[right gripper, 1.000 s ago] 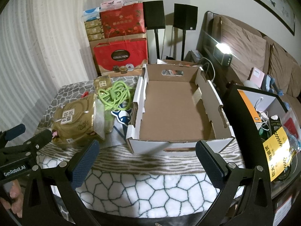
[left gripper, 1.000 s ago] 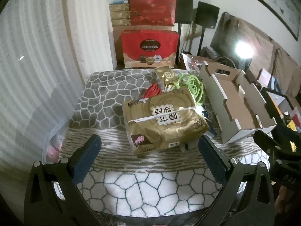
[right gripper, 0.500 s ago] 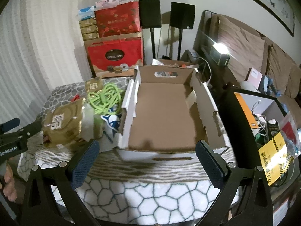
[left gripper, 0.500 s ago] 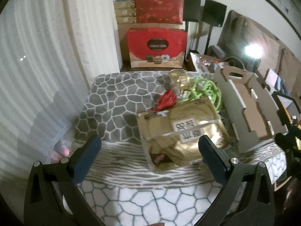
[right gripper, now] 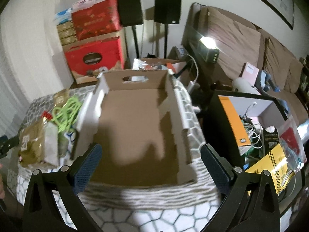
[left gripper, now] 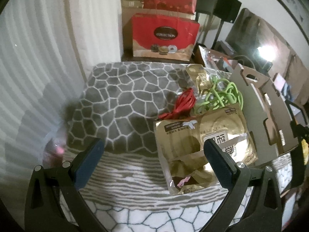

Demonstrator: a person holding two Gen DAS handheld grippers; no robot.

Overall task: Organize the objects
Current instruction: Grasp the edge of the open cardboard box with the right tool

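Observation:
A gold snack bag [left gripper: 195, 143] lies on the patterned blanket [left gripper: 123, 100], with a red cord [left gripper: 183, 104], a green cable [left gripper: 222, 94] and a small gold packet [left gripper: 200, 77] behind it. An open cardboard box [right gripper: 135, 127] stands to their right and is empty; it shows at the right edge of the left wrist view [left gripper: 266, 108]. My left gripper [left gripper: 153, 160] is open and empty, its right finger in front of the gold bag. My right gripper [right gripper: 149, 162] is open and empty above the box's near edge. The gold bag [right gripper: 32, 141] and the green cable [right gripper: 65, 112] show left of the box.
Red gift boxes [left gripper: 166, 36] are stacked against the wall behind the table. Two black speakers on stands [right gripper: 148, 9] stand further back. A dark side table with cables and packets [right gripper: 260, 133] is to the right. A sofa with a lamp [right gripper: 241, 38] lies beyond.
My left gripper has swung left and closer, so the gold bag sits further right in its view. My right gripper has moved forward over the box's near edge.

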